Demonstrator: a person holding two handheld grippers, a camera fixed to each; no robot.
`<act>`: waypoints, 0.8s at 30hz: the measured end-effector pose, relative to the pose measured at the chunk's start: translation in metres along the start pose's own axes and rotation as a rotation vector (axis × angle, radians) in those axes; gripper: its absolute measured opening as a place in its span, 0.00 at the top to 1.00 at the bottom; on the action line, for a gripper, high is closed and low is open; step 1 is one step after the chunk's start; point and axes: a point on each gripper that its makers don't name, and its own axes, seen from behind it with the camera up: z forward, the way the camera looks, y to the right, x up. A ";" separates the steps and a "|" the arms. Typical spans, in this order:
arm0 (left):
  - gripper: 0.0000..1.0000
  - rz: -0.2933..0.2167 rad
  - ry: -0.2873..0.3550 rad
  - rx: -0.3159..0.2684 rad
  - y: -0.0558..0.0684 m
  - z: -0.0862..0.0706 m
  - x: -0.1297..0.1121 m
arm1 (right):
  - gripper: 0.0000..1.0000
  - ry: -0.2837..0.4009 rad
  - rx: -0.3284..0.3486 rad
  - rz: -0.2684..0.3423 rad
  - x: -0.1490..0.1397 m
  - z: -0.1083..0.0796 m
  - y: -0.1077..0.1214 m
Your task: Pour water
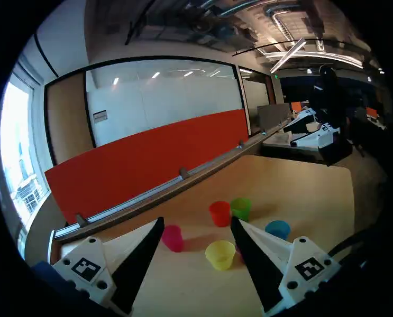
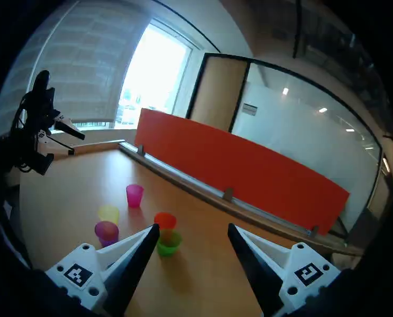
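Since no cup is held and nothing is tilted, I judge that the pouring has not begun; picking up and pouring are both left to do. The pink cup (image 1: 172,238), yellow cup (image 1: 220,254), blue cup (image 1: 277,229), red cup (image 1: 219,213) and green cup (image 1: 241,208) stand upright in a loose group, the last two just beside each other. They look like thin, smooth, half-clear plastic, narrower at the bottom. Whether any holds water, I cannot tell. The left gripper (image 1: 197,218) and the right gripper (image 2: 193,225) both have their fingers spread, with nothing between. Under the cups is a smooth pale wooden table (image 1: 302,190), bordered by a flat orange divider (image 1: 143,158).
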 end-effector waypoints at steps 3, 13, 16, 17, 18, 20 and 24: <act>0.06 0.004 -0.007 -0.026 0.007 0.002 -0.002 | 0.00 -0.007 0.006 -0.003 0.000 0.001 0.000; 0.06 0.028 -0.045 -0.106 0.033 0.009 -0.014 | 0.00 -0.031 0.037 -0.018 0.000 0.001 -0.001; 0.06 0.034 -0.055 -0.135 0.043 0.011 -0.018 | 0.00 -0.040 0.044 -0.024 -0.001 0.002 -0.002; 0.06 0.035 -0.058 -0.144 0.047 0.011 -0.019 | 0.00 -0.043 0.045 -0.026 -0.001 0.002 -0.002; 0.06 0.037 -0.063 -0.154 0.051 0.012 -0.021 | 0.00 -0.046 0.048 -0.027 -0.001 0.003 -0.002; 0.06 0.040 -0.072 -0.167 0.057 0.014 -0.024 | 0.00 -0.050 0.056 -0.026 -0.001 0.004 -0.004; 0.06 0.047 -0.079 -0.198 0.069 0.018 -0.027 | 0.00 -0.055 0.073 -0.023 0.002 0.007 -0.007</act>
